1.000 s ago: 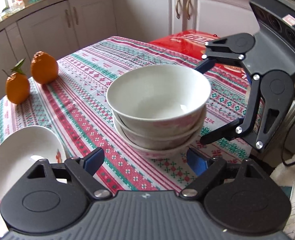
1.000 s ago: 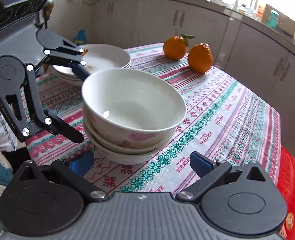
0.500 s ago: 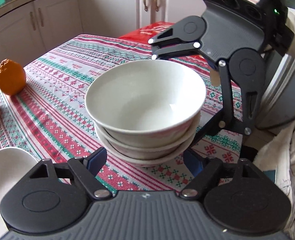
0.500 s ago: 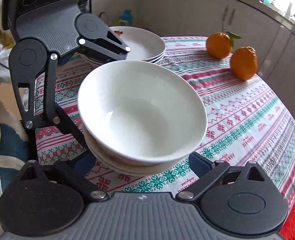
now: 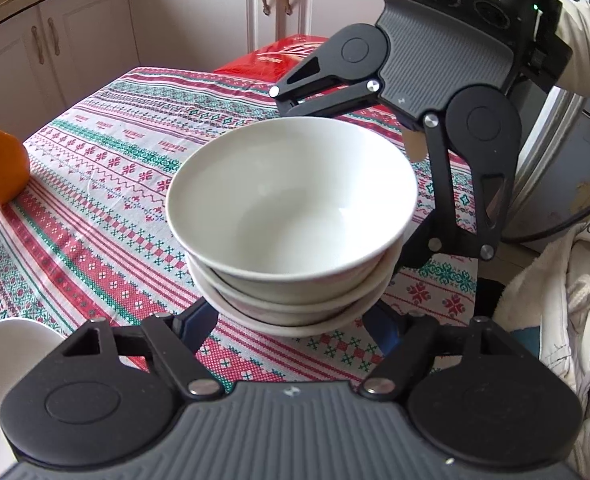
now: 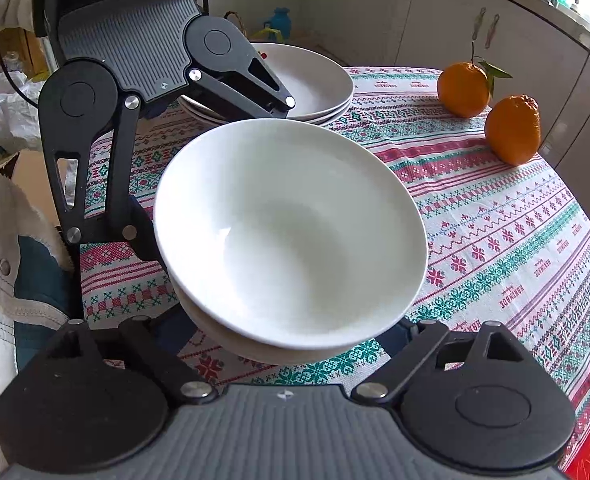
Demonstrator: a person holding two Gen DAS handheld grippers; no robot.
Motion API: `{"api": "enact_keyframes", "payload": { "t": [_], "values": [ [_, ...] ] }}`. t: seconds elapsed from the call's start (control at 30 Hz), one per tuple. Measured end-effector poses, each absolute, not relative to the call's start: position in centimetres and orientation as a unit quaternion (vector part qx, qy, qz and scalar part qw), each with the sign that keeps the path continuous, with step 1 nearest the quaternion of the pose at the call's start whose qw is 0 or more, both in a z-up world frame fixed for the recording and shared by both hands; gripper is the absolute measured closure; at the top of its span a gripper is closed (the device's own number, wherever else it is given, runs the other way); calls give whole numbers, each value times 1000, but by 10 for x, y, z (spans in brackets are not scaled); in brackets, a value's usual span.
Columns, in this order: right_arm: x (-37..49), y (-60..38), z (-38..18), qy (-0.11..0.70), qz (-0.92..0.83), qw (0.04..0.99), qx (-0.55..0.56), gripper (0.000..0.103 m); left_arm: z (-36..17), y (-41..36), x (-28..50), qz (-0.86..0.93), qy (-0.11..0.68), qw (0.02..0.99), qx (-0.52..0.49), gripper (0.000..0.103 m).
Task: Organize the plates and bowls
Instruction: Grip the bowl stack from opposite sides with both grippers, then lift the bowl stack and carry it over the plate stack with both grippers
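Observation:
A stack of three nested white bowls (image 5: 291,200) stands on the patterned tablecloth (image 5: 107,184), in the middle of both views (image 6: 291,232). My left gripper (image 5: 289,324) straddles the stack's base, its blue fingertips (image 5: 199,322) low beside the bottom bowl. Its jaws are closing, and I see no pad pressing on the stack. My right gripper (image 6: 285,332) comes at the same stack from the opposite side. Its jaws are closing too, still wide, and its fingertips are mostly hidden under the rims. A stack of white plates (image 6: 315,76) sits behind the bowls.
Two oranges (image 6: 463,88) (image 6: 513,130) lie near the table's far edge. A red box (image 5: 279,56) rests at the end of the table. Pale clothing (image 5: 555,300) is bunched beside the table, and a sleeve (image 5: 587,48) is behind the right gripper. White cabinets (image 5: 215,12) line the walls.
Both grippers have swung in closer around the bowl stack and rolled, and their jaws have narrowed. The stack has kept its place on the cloth.

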State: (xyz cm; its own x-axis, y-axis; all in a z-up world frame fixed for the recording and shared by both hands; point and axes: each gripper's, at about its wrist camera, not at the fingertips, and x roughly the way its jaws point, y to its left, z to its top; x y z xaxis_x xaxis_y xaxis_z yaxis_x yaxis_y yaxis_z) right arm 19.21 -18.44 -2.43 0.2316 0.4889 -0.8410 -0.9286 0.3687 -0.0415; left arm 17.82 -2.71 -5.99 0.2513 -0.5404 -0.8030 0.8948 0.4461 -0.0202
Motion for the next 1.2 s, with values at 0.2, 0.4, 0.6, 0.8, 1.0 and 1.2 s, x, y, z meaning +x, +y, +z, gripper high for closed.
{"api": "enact_keyframes", "payload": {
  "t": [0.2,0.4,0.6,0.8,1.0,1.2],
  "values": [
    [190,-184,-24,386,483,728,-296,11,-60,-30,185,-485,386,747,240,24],
    [190,-184,-23,390,479,732,-289,12,-60,-33,183,-485,385,746,246,25],
    [185,-180,-19,390,475,730,-298,12,-57,-30,179,-485,384,747,243,25],
    [180,-172,-2,379,478,730,-309,12,-42,-18,170,-476,370,762,238,25],
    [177,-151,20,353,489,727,-328,12,-21,5,163,-456,354,782,232,25],
    [185,-118,34,322,511,717,-349,12,-6,35,162,-420,347,807,227,25]
  ]
}}
